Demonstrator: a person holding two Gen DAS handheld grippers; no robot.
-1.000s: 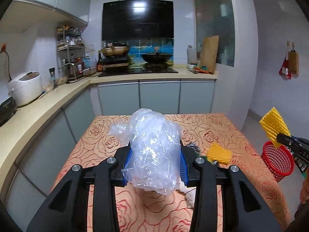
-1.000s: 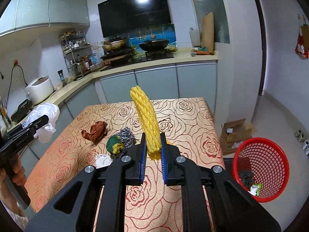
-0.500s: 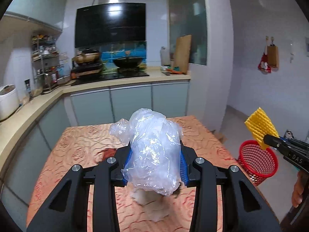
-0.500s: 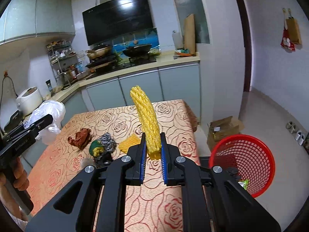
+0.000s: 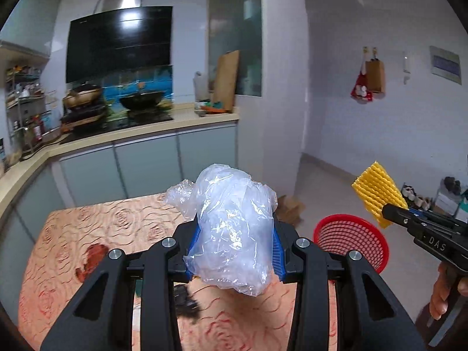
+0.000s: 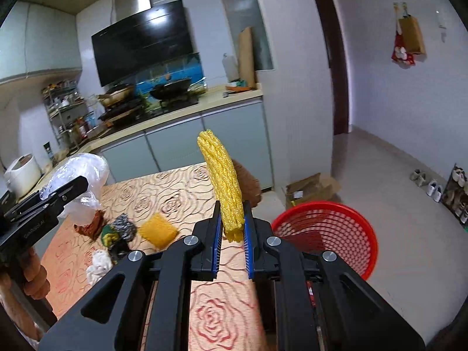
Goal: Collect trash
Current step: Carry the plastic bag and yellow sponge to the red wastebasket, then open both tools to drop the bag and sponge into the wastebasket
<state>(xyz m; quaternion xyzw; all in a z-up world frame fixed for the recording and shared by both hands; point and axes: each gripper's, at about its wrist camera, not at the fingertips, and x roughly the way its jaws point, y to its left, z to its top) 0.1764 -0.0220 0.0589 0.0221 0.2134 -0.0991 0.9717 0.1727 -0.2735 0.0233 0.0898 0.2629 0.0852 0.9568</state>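
We carry trash toward the red basket [image 6: 324, 231] on the floor beside the table [image 6: 175, 193], left gripper [image 5: 234, 242] clamping a crumpled plastic bag [image 5: 231, 225], right gripper [image 6: 231, 228] pinching yellow foam netting [image 6: 222, 187]; next we must bring both over the rim and let go.

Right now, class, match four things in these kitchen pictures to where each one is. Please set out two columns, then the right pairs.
Things:
1. clear plastic bag
2. yellow foam net
3. red basket
4. white crumpled tissue

Places:
A. on the floor beside the table
B. held in the right claw
C. lying on the flowered tablecloth
D. held in the left claw

Pairs: 1-D, 2-B, 3-A, 4-C
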